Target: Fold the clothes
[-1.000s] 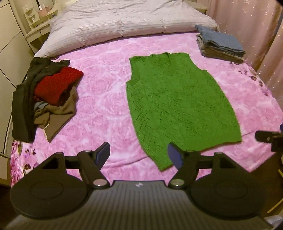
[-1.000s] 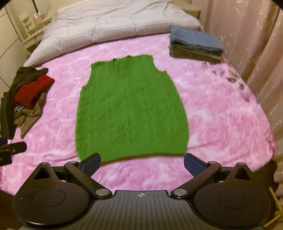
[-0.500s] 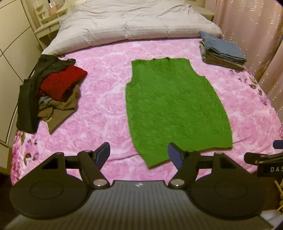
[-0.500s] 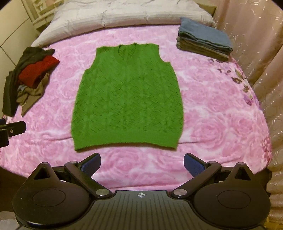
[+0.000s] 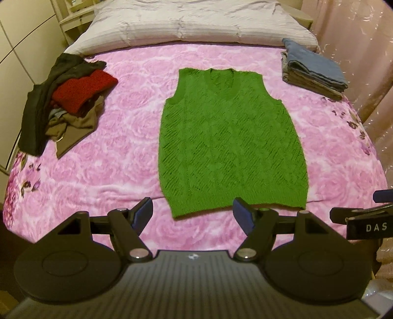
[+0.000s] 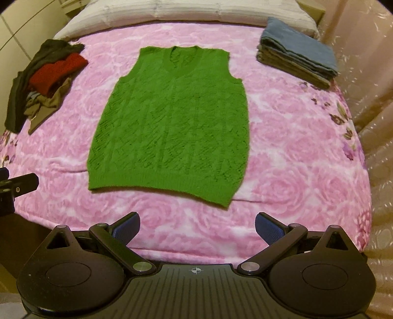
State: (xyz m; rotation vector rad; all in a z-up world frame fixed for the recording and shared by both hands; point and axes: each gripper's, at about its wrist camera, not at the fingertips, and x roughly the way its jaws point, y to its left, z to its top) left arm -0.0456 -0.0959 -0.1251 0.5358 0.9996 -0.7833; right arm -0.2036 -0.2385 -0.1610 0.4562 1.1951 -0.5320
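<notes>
The green knitted vest [image 5: 231,144] lies flat and spread out in the middle of the pink rose-patterned blanket [image 5: 118,162], neckline toward the pale quilt [image 5: 191,22] at the head, ribbed hem toward the cameras. To the vest's left there's a loose heap of unfolded clothes [image 5: 66,105], red knit on top with dark and brown pieces under it, well apart from the vest. To the vest's right, up near the quilt, sits a neat folded stack [image 5: 312,68], blue on top. The left gripper [image 5: 192,213] hangs just short of the vest's hem, jaws spread wide, nothing between them. The right gripper [image 6: 197,227] hovers over bare blanket near the hem's right corner, jaws parted too, holding nothing.
</notes>
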